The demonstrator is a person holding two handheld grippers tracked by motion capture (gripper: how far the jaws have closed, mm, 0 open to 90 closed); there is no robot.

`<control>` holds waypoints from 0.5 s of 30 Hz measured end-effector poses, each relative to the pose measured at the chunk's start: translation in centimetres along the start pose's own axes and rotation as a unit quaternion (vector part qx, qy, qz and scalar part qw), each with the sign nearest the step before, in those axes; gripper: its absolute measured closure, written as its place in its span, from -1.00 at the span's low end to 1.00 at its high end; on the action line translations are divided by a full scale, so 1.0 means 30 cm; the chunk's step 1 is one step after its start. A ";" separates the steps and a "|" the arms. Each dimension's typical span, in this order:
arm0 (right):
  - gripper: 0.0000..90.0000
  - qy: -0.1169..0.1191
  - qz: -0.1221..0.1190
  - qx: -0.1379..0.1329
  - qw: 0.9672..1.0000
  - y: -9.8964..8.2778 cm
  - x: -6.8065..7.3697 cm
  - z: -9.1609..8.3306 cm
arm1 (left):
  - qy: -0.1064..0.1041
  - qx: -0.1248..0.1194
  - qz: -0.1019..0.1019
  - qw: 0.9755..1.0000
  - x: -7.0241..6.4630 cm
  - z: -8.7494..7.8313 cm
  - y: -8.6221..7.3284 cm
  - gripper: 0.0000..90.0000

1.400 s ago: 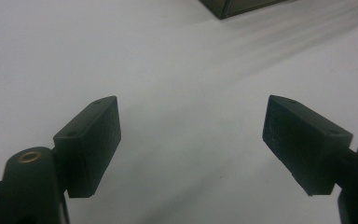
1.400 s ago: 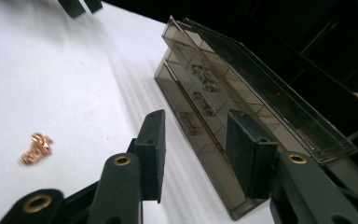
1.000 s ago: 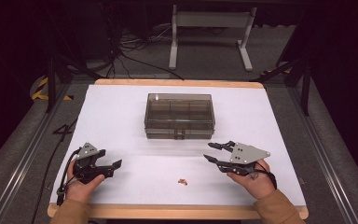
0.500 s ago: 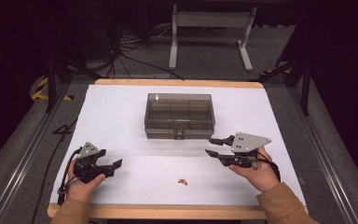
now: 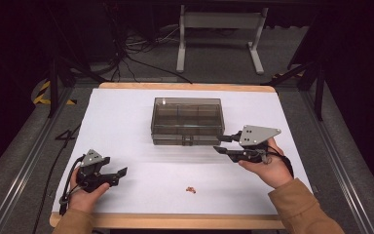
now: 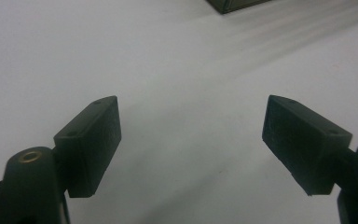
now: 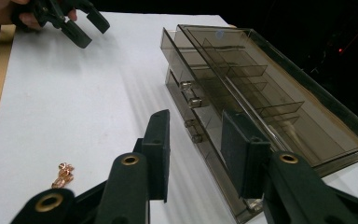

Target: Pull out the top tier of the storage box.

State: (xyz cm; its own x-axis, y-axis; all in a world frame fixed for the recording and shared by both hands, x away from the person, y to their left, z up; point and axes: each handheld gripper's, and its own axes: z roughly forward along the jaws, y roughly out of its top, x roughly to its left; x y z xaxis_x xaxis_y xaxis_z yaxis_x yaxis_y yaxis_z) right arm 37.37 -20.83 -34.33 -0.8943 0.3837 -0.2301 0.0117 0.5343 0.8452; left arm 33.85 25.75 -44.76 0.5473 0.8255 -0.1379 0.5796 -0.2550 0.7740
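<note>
Coppery trinket, perhaps chain, near box

A white-covered wooden table spans the middle of the high view. A smoky clear plastic compartment box sits on it at upper centre. A small copper-coloured metal piece lies at lower centre, well apart from the box. The left gripper rests at lower left; the right gripper sits right of centre, just beside the box's lower right corner.
</note>
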 end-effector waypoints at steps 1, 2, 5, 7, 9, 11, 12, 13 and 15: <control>0.42 0.002 0.001 0.003 1.000 0.002 -0.007 0.004 | 0.000 0.001 -0.004 1.000 0.000 -0.003 -0.003 -0.55; 0.42 0.002 0.001 0.008 1.000 0.005 -0.018 0.011 | -0.001 0.001 -0.003 1.000 0.001 -0.004 -0.004 -0.55; 0.43 0.007 -0.001 0.019 1.000 0.015 -0.040 0.024 | -0.005 0.003 -0.002 1.000 0.000 -0.007 -0.010 -0.56; 0.43 0.010 0.000 0.022 1.000 0.021 -0.050 0.030 | -0.006 0.005 0.001 1.000 -0.002 -0.009 -0.011 -0.56; 0.43 0.012 -0.001 0.025 1.000 0.024 -0.057 0.033 | -0.005 0.003 0.001 1.000 -0.003 -0.010 -0.012 -0.56; 0.43 0.012 -0.004 0.033 0.999 0.029 -0.069 0.041 | -0.005 0.004 0.001 1.000 -0.003 -0.011 -0.012 -0.56; 0.42 0.014 -0.002 0.037 0.999 0.032 -0.076 0.044 | -0.005 0.004 0.001 1.000 -0.003 -0.011 -0.012 -0.56; 0.41 0.016 -0.001 0.042 0.999 0.037 -0.087 0.050 | -0.005 0.004 0.001 1.000 -0.002 -0.011 -0.013 -0.56; 0.38 0.017 -0.002 0.048 0.999 0.041 -0.096 0.057 | -0.005 0.004 0.001 1.000 -0.002 -0.010 -0.012 -0.56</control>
State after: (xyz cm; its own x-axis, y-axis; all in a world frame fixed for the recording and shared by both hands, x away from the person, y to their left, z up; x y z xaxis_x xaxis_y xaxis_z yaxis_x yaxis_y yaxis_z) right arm 40.71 -20.00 -33.45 -0.9087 0.3576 -0.2155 0.0502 0.6060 0.7939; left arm 33.42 25.96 -44.85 0.5546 0.8196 -0.1436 0.5838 -0.2603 0.7691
